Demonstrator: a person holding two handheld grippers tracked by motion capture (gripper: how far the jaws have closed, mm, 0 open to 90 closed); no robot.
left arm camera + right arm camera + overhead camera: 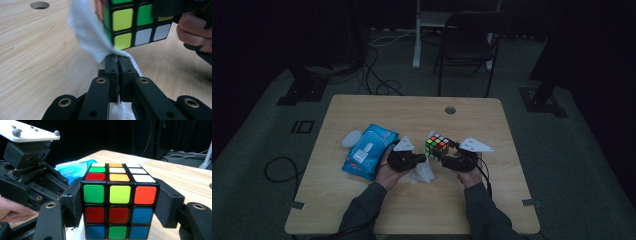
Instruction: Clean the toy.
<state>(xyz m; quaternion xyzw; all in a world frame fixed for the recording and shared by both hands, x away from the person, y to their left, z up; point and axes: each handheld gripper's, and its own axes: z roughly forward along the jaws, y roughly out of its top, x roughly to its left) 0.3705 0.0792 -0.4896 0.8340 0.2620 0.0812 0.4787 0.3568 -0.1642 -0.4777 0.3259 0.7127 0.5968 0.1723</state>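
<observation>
My right gripper (120, 203) is shut on a scrambled colour cube (119, 194), one black jaw on each side of it. From above, the cube (437, 145) is held just over the table's middle by the right gripper (442, 151). My left gripper (117, 58) is shut on a white wipe (87, 32), whose free end rises against the cube's (130, 22) left side. In the high view the left gripper (423, 157) sits close to the cube's left, with the wipe (424, 172) hanging below it.
A blue wipes pack (369, 150) lies at the left, with a white lid (352, 138) beside it. The wooden table (412, 205) has a cable hole (450, 110) near its far edge. A dark chair (467, 40) stands behind the table.
</observation>
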